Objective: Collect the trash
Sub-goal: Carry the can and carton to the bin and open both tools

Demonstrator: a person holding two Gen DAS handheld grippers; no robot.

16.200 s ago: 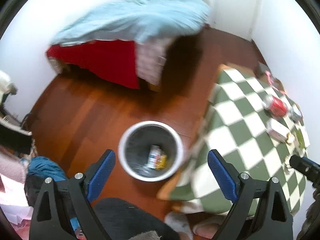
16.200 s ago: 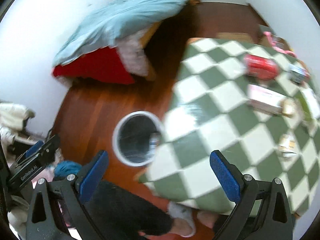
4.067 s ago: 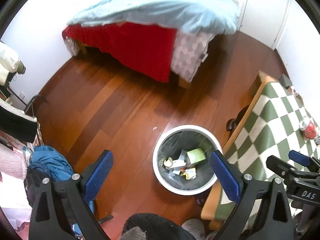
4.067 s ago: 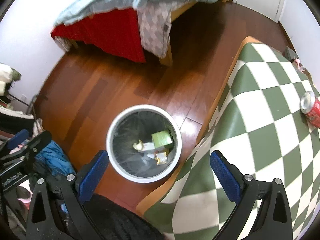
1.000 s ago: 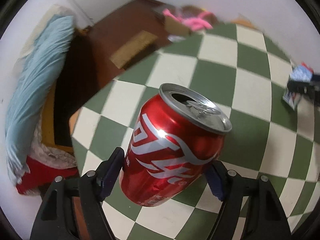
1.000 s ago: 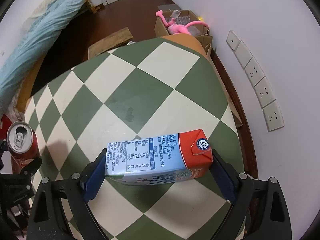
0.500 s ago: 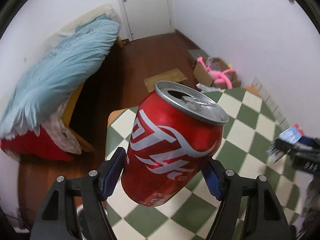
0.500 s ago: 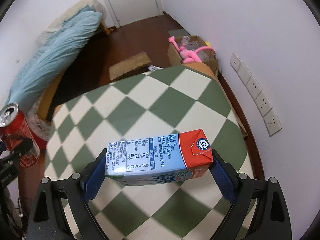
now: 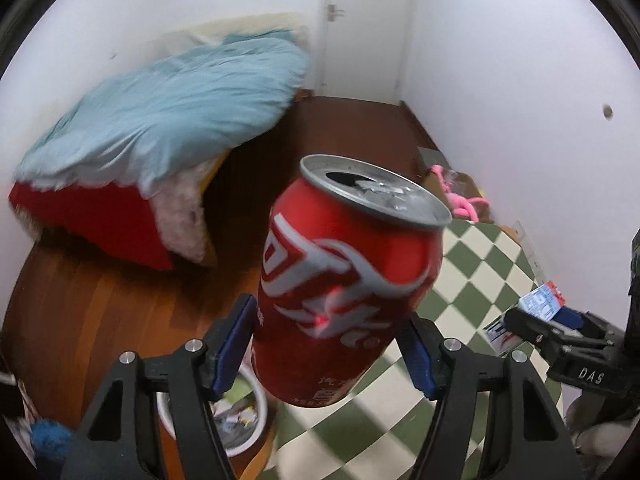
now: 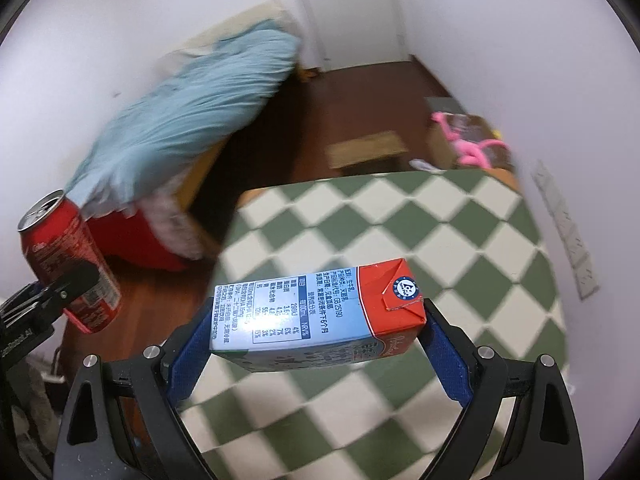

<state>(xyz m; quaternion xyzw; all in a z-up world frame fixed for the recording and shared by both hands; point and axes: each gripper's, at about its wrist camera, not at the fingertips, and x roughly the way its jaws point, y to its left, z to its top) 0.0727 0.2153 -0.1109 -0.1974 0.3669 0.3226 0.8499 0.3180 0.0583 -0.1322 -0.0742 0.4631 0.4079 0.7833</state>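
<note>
Left wrist view: our left gripper [image 9: 332, 354] clamps an opened red can [image 9: 344, 280], tilted, at frame centre; white bin [image 9: 240, 420] lower left.
Right wrist view: our right gripper [image 10: 316, 340] grips a sideways milk carton [image 10: 316, 312] above the checkered table [image 10: 460, 240]; open floor [image 10: 360, 92] upper centre.

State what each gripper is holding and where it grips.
The left gripper clamps the red soda can by its lower sides. The right gripper clamps the milk carton by its two ends.

The red soda can [image 9: 344, 280] is held between the left gripper [image 9: 332, 348] pads above the white round trash bin [image 9: 240, 412] — the green-and-cream checkered table [image 9: 472, 280] lies right, the blue-quilted bed [image 9: 160, 120] far left.
</note>
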